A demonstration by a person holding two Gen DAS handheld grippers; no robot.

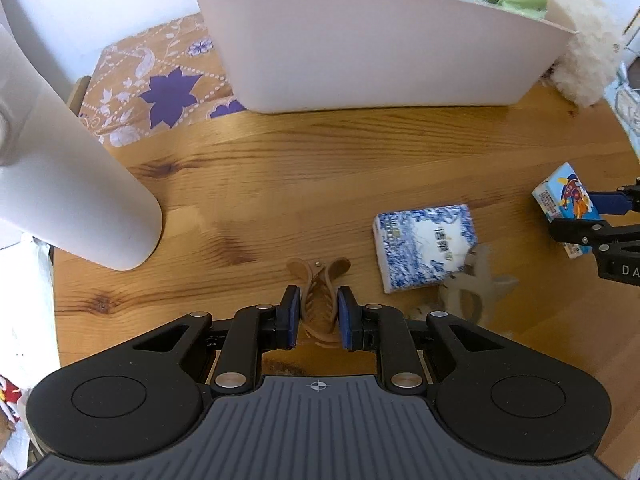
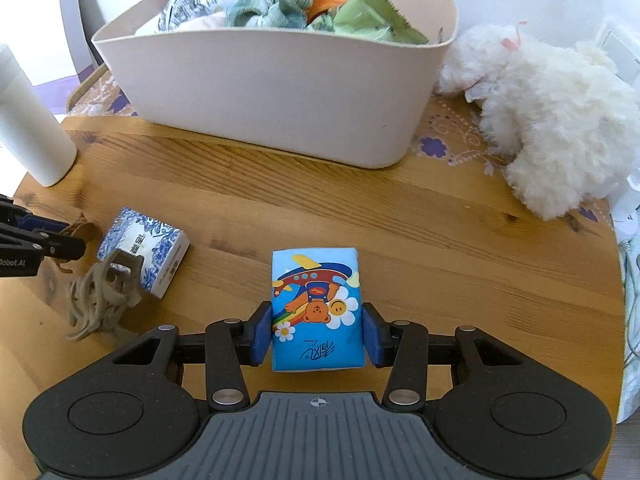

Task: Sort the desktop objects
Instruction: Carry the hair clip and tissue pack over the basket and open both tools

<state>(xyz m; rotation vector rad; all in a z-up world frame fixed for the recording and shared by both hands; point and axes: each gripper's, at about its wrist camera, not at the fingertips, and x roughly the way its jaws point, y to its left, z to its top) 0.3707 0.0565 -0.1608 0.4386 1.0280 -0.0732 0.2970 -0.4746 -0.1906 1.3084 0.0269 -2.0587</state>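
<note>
My left gripper [image 1: 318, 312] pinches a brown hair claw [image 1: 320, 300]; my right gripper [image 2: 318, 330], partly closed, clamps a blue cartoon tissue pack [image 2: 316, 308]. Ahead of both stands the white bin [image 2: 276, 92], heaped with green cloth [image 2: 280, 4], a green wrapper [image 2: 372, 16] and printed packets [image 2: 192, 0].

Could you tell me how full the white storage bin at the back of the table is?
Full: the bin is heaped above its rim with teal fabric, a green packet and a printed pouch.
</note>
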